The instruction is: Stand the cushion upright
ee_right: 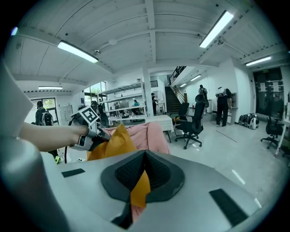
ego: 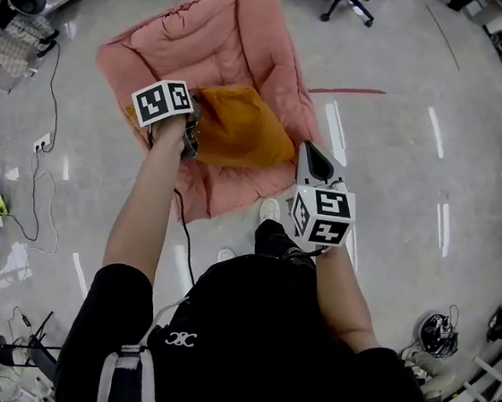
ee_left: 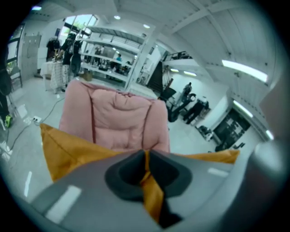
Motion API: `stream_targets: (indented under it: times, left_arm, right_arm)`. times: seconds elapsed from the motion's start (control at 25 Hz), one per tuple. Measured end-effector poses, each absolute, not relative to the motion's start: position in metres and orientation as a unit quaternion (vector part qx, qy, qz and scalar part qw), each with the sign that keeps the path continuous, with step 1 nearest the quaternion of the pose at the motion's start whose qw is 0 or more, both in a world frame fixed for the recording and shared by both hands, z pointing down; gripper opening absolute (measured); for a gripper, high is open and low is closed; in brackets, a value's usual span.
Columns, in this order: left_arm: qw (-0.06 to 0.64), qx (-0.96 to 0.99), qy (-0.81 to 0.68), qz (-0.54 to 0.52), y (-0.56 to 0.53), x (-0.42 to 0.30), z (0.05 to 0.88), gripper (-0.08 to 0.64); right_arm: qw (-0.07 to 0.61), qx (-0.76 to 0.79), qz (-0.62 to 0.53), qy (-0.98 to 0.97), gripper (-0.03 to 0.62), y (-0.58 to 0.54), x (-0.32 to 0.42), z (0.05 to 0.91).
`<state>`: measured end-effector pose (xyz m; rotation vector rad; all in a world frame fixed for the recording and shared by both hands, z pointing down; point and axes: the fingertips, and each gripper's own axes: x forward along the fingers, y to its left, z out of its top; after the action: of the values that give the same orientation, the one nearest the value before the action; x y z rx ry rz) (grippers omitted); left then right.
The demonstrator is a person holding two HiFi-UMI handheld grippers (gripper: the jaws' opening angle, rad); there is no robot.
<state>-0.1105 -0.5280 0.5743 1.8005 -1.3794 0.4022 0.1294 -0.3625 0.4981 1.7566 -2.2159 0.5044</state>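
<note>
Above a pink padded chair point(ego: 243, 32), left tool point(ee_left: 145, 154) and right tool point(ee_right: 144, 155) each clamp the orange cushion point(ego: 241, 131).

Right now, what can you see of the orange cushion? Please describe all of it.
The cushion is mustard-orange, of soft fabric, roughly square with pointed corners. It is over the seat of the pink chair, slack and creased, not yet upright. The left gripper pinches its left edge and the right gripper pinches its right corner, with a fold of fabric between each pair of jaws.
</note>
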Motion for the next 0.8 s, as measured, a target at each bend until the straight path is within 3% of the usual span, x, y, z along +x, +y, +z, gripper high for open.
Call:
stream_targets:
  times: [0.44,0.64,0.76,0.8]
  left_arm:
    - [0.342,0.718,-0.562,0.227,-0.643,-0.121,0.606,0.101]
    - [0.237,0.735,-0.59,0.238,-0.655,-0.124,0.581,0.236]
    - [0.184,0.729,-0.616,0.234,-0.645,-0.133,0.565,0.223]
    - [0.174,0.728,-0.623,0.229,-0.638,-0.134,0.56,0.143]
  right_arm:
    - [0.157,0.582,0.2,-0.772,-0.002,-0.427,0.155,0.526]
    - [0.158,0.569,0.199,-0.782,-0.002,-0.446,0.152,0.524]
    - [0.154,0.562,0.199,-0.788,-0.002,-0.455,0.145,0.523]
    - [0.152,0.56,0.198,-0.79,-0.002,-0.457,0.141,0.522]
